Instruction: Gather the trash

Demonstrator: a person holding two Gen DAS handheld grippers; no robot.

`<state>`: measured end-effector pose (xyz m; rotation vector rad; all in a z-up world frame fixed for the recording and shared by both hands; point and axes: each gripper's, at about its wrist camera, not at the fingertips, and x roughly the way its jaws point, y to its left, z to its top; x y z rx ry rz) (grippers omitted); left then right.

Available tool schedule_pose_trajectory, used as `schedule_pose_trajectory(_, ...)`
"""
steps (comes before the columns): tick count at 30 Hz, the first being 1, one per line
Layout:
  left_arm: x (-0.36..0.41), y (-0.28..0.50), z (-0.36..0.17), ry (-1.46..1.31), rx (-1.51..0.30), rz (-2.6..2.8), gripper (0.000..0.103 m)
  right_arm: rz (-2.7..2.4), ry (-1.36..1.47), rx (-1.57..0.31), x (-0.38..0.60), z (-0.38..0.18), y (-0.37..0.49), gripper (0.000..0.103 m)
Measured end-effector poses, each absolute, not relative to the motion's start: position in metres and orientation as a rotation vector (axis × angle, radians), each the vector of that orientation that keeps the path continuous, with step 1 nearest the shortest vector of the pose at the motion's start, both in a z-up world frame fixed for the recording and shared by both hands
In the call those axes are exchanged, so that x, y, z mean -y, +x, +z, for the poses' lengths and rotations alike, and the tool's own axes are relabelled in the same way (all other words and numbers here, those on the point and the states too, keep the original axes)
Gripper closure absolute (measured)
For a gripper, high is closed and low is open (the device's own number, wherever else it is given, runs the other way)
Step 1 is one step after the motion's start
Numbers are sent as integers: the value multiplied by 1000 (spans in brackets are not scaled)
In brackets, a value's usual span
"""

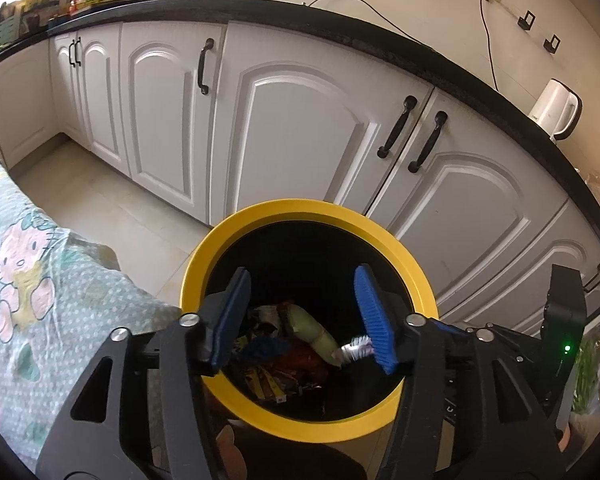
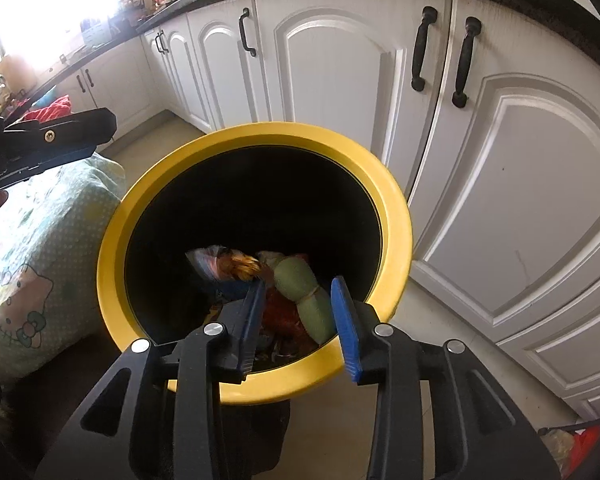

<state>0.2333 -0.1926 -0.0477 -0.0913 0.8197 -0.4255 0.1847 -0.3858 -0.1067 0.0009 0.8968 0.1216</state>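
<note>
A black bin with a yellow rim (image 1: pixel 228 236) stands on the floor before white cabinets; it also shows in the right wrist view (image 2: pixel 112 240). Inside lie several wrappers, a pale green packet (image 1: pixel 312 330) and a blurred orange-blue wrapper (image 2: pixel 228 266). My left gripper (image 1: pixel 302 292) hangs open and empty over the bin's mouth. My right gripper (image 2: pixel 298 286) is open and empty over the bin's near rim, with the green packet (image 2: pixel 296 280) below between its fingers. The blurred wrapper seems to be in mid-fall.
White cabinet doors (image 1: pixel 300 128) with black handles run behind the bin under a black counter. A Hello Kitty cloth (image 1: pixel 32 264) covers a surface at left. A white kettle (image 1: pixel 556 108) stands on the counter. The other gripper's body (image 2: pixel 40 148) juts in at left.
</note>
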Motion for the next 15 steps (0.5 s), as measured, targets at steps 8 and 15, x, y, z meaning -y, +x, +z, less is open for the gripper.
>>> schedule_pose_trajectory(8, 177, 227, -40, -93, -812, -401, 32, 117, 1, -876, 385, -97, 176, 47)
schedule_pose_trajectory(15, 157, 211, -27, -82, -783, -383, 11, 113, 48, -808, 384, -71, 154, 24)
